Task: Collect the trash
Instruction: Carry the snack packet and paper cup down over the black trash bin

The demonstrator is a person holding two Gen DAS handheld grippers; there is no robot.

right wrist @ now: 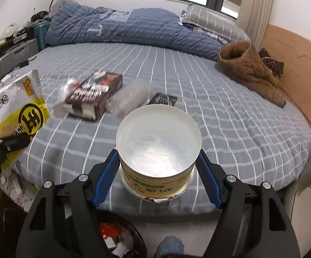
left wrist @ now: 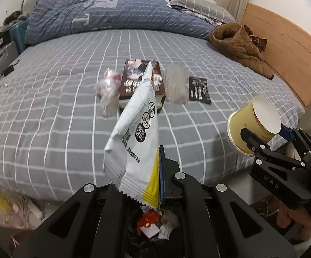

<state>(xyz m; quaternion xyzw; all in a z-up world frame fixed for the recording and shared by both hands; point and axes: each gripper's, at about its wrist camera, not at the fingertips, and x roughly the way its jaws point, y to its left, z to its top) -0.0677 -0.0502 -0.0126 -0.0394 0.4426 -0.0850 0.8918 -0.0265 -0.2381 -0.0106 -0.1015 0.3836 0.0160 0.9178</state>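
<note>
Grey bedsheet with a white grid covers the bed (left wrist: 48,99). Left gripper (left wrist: 155,172): fingers pinched closed on the lower edge of a white-and-yellow foil snack bag (left wrist: 134,139), which stands up from them above the bed's near edge. Right gripper (right wrist: 157,172): blue-padded fingers (right wrist: 106,176) set wide, clamped on either side of a yellow paper noodle cup (right wrist: 157,150), carried on its side, white base facing away from the camera.

Still lying mid-bed: a dark brown printed box (left wrist: 142,81), a crumpled clear wrapper with red print (left wrist: 109,92) against its left side, a clear plastic bag (left wrist: 176,86) against its right, a small black sachet (left wrist: 199,90) beyond that.

Brown padded jacket (left wrist: 239,45) near the wooden headboard (left wrist: 288,49). Blue quilt (left wrist: 112,13) heaped along the far side.

Below both grippers, a dark bin (left wrist: 153,225) holding red and white scraps.
</note>
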